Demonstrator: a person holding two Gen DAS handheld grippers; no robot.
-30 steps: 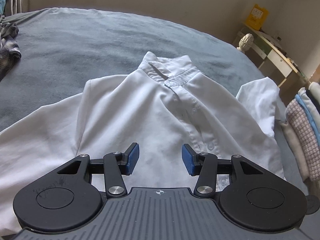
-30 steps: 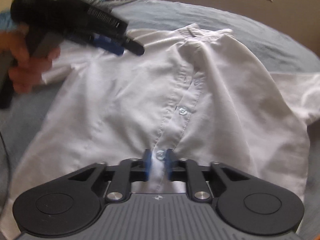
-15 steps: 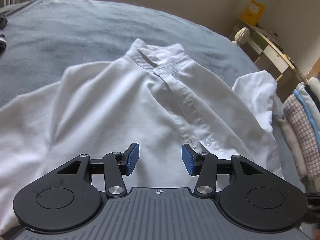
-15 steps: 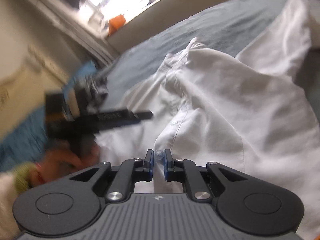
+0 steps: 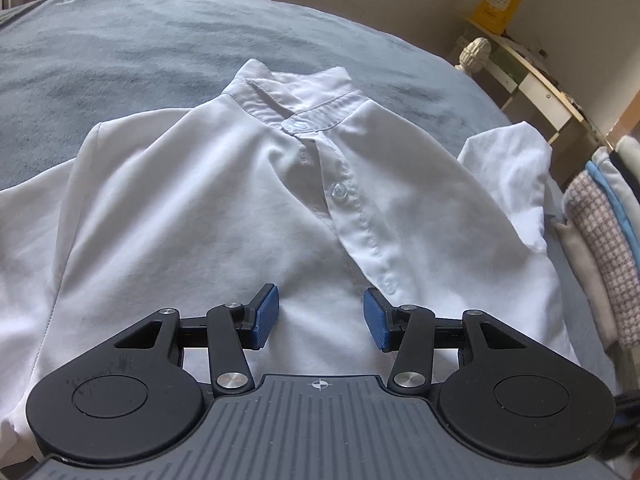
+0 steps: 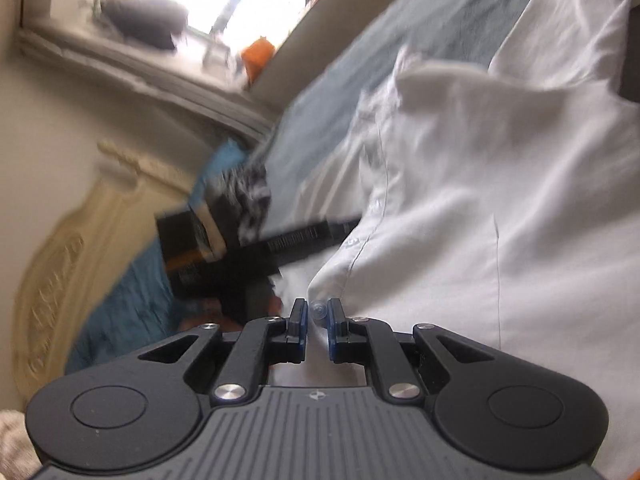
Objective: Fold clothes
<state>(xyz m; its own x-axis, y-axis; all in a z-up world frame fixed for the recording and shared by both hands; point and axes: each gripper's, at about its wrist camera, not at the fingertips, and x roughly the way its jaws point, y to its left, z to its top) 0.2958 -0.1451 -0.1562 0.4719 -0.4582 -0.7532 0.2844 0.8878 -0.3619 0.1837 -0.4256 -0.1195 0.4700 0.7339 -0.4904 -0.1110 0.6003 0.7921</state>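
The left gripper (image 5: 319,318) hangs over the shirt's (image 5: 208,216) front, jaws apart with nothing between them. The white shirt lies front up across the grey bed (image 5: 120,52), collar (image 5: 296,96) toward its far edge. A stack (image 5: 600,248) of folded clothes sits at the bed's right edge. The right gripper (image 6: 316,326) pinches the shirt's button placket (image 6: 340,268).

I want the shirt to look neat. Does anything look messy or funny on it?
Yes. The white shirt lies rumpled on the grey bedspread, its collar standing crooked. The right gripper pinches the button placket, lifting it into a ridge.
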